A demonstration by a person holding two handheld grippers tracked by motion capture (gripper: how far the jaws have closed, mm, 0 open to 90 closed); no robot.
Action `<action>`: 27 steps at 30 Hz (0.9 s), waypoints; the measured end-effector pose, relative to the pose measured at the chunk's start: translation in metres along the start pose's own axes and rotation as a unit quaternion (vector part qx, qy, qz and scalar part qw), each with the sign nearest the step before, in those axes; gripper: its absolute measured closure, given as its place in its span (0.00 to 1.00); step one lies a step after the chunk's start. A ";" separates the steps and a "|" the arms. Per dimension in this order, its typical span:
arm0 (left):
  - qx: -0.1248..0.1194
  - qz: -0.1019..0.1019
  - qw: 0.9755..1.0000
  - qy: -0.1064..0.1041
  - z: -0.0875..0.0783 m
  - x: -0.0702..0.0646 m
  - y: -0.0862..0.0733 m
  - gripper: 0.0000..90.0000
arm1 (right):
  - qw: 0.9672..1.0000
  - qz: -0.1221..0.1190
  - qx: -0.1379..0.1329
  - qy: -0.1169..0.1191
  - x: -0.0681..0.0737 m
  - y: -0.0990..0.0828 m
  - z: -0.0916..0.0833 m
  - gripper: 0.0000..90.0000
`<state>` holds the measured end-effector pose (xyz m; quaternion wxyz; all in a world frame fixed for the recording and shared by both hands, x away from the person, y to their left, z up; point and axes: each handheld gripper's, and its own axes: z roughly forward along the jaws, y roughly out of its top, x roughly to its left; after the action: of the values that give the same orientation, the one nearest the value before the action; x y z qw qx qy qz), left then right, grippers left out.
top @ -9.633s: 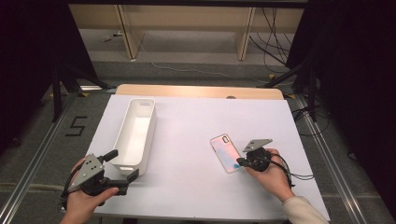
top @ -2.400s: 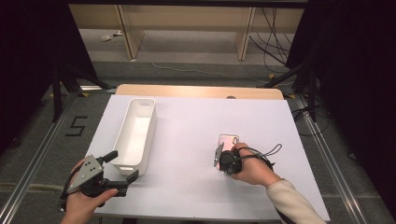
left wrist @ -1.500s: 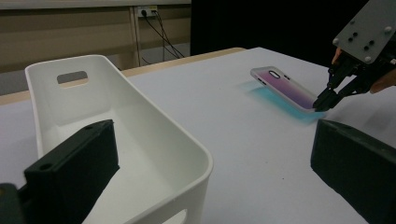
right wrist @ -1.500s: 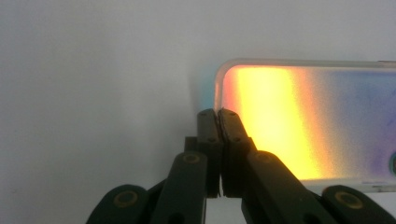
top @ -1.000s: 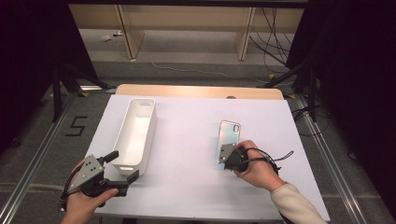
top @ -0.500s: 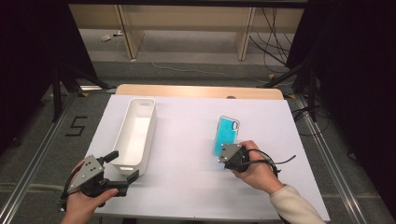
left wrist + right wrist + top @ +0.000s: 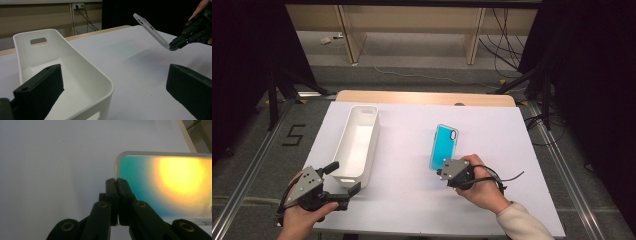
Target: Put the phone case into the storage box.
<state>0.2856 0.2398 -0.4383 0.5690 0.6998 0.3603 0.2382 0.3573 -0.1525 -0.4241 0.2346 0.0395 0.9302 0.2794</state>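
A phone case (image 7: 444,145) with a teal, iridescent face is tilted up off the white table (image 7: 512,130), far end raised. My right gripper (image 7: 438,172) is shut on its near edge. In the right gripper view the jaws (image 7: 117,182) pinch the case's (image 7: 165,185) clear rim. The left gripper view shows the case (image 7: 150,28) edge-on, held by the right gripper (image 7: 178,42). My left gripper (image 7: 343,178) stands open at the near end of a white bin (image 7: 371,145). One jaw is over the bin's inside (image 7: 82,60), the other over the table.
The long white bin is empty and lies lengthwise on the table's left half. A wooden strip (image 7: 422,97) runs along the table's far edge. Cables (image 7: 512,176) trail from the right gripper. Metal rails (image 7: 572,175) flank the table.
The right gripper has tipped the phone case up from nearly flat and moved slightly left; the case's face now shows teal. The left gripper has stayed put.
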 end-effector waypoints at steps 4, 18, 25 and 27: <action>0.000 0.000 1.000 0.000 0.000 0.000 0.000 0.00 | 1.000 0.002 -0.029 0.009 0.003 0.004 0.000 0.99; 0.003 -0.001 1.000 -0.002 0.001 0.000 -0.001 0.01 | 0.996 0.020 -0.086 0.030 0.006 0.007 0.001 0.99; 0.003 -0.003 1.000 -0.003 0.001 0.000 -0.001 0.01 | 0.994 0.023 -0.098 0.041 0.007 0.008 0.002 0.99; 0.002 -0.003 1.000 -0.003 0.001 0.000 -0.001 0.01 | 0.994 0.021 -0.102 0.037 0.006 0.008 0.002 0.99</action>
<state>0.2863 0.2395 -0.4393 0.5692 0.7007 0.3615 0.2332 0.3523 -0.1431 -0.4239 0.1966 0.0248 0.9041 0.3786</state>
